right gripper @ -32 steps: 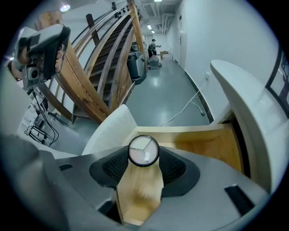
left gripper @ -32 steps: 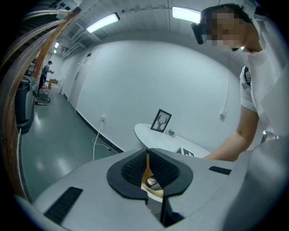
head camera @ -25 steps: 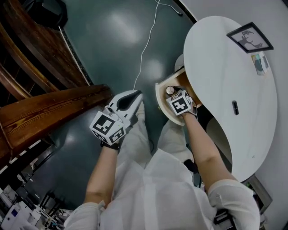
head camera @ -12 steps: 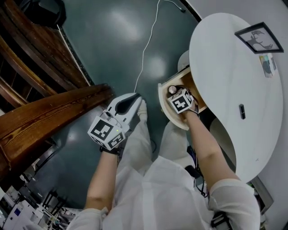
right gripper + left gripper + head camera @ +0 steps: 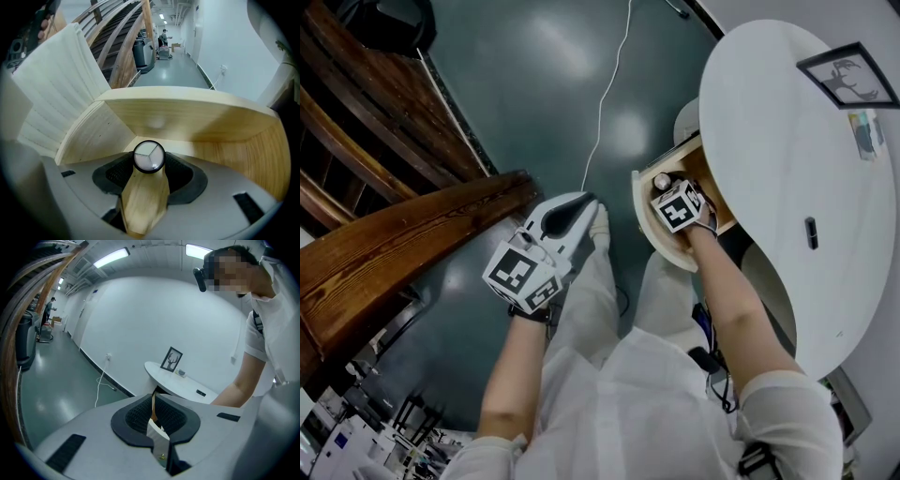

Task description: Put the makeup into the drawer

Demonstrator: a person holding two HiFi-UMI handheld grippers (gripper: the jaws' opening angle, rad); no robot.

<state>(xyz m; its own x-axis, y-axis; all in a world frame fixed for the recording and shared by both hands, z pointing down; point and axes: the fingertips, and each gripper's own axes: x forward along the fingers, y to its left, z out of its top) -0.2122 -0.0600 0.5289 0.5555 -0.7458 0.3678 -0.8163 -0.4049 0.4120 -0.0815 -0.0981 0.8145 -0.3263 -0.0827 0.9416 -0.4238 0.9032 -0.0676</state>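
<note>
**Head view.** The right gripper (image 5: pixel 665 186) reaches into the open drawer (image 5: pixel 648 231) beneath the white worktop (image 5: pixel 787 159). This puts the makeup jar (image 5: pixel 661 180) inside the drawer walls before it is let go. The left gripper (image 5: pixel 581 201) hangs idle over the dark green floor (image 5: pixel 534 84), well apart from the drawer. A white cable (image 5: pixel 605 103) runs ahead of its fingers (image 5: pixel 570 204), and a wooden beam (image 5: pixel 403 234) lies to their left. A picture frame (image 5: pixel 853 75) stands on the worktop, well to the right of them.

**Left gripper view.** The fingers are together with nothing between them. The worktop lies ahead.

**Right gripper view.** The fingers (image 5: pixel 182 174) are clamped on either side of the round, white-lidded jar. The curved drawer wall rises just beyond them, and the drawer's wooden bottom shows below. Whether the jar touches the bottom cannot be told. Release appears to be the step in hand.
</note>
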